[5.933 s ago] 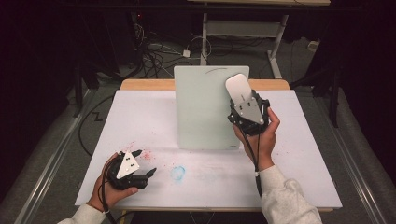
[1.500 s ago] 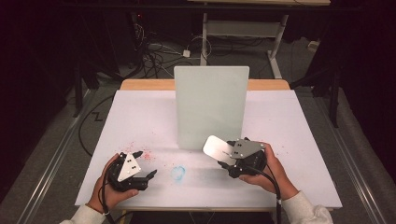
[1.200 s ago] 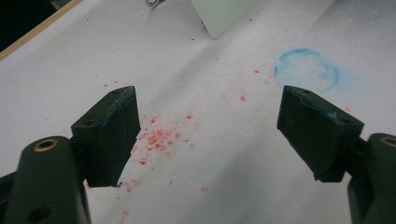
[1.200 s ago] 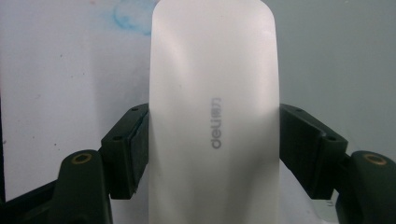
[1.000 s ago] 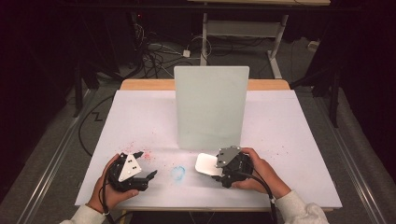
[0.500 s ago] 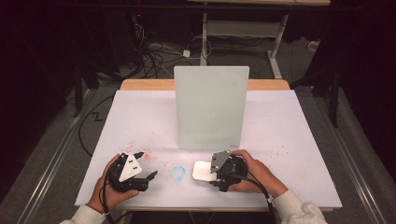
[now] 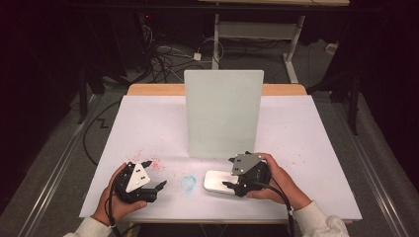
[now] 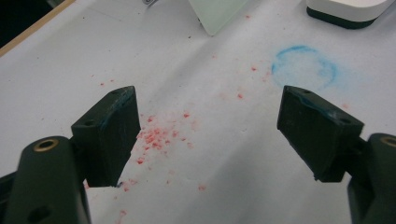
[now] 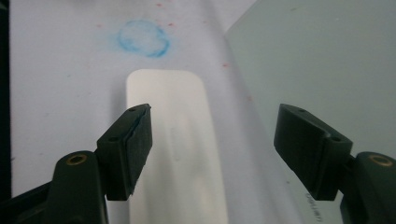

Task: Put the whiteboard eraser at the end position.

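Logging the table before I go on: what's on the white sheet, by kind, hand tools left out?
White rounded slab, lying flat: 1
Pale green panel, standing upright: 1
Blue chalky ring mark: 1
Patch of red crumbs: 1
Total: 4

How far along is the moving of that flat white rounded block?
Done, it seems: the flat white rounded block lies on the white table cover, beside the blue chalk ring. In hand: the right gripper has just been opening, its pads clear of the block. Left: drawing that gripper away. The left gripper waits open.
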`<act>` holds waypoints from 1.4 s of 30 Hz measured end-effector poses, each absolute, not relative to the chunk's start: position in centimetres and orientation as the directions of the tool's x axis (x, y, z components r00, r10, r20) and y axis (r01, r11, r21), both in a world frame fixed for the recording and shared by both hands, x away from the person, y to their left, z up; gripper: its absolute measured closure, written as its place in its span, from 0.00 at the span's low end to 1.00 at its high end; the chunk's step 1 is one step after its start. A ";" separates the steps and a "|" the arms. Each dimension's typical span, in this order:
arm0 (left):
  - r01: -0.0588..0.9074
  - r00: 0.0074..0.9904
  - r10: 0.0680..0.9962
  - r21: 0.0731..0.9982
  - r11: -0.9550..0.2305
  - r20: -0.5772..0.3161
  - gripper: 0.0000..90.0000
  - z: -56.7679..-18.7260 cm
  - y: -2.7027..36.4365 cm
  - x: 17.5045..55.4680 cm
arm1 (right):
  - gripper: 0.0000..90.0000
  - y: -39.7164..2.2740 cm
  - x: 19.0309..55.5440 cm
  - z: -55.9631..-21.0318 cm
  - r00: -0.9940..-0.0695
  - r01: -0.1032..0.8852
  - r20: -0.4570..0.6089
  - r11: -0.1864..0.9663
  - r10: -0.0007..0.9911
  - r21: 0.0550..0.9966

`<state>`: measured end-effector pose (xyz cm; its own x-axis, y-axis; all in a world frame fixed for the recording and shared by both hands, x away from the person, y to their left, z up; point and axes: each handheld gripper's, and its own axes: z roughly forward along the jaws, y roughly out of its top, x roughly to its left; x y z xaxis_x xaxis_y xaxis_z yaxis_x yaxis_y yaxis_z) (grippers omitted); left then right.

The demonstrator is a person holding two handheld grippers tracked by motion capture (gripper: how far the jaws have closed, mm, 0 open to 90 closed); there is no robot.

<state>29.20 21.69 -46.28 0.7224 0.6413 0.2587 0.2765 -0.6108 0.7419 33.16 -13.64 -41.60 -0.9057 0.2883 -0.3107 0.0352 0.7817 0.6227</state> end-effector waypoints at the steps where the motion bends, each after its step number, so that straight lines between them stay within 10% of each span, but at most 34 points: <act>1: 0.276 0.723 0.640 0.741 -0.613 0.260 0.23 -46.3 21.7 29.2 | 0.32 -13.8 33.3 -41.4 -0.897 0.034 -0.324 0.779 0.300 0.627; 42: 0.281 0.726 0.639 0.738 -0.614 0.255 0.23 -46.4 21.6 29.3 | 0.19 -21.9 32.8 -40.0 -0.637 0.151 -0.372 0.582 0.675 0.799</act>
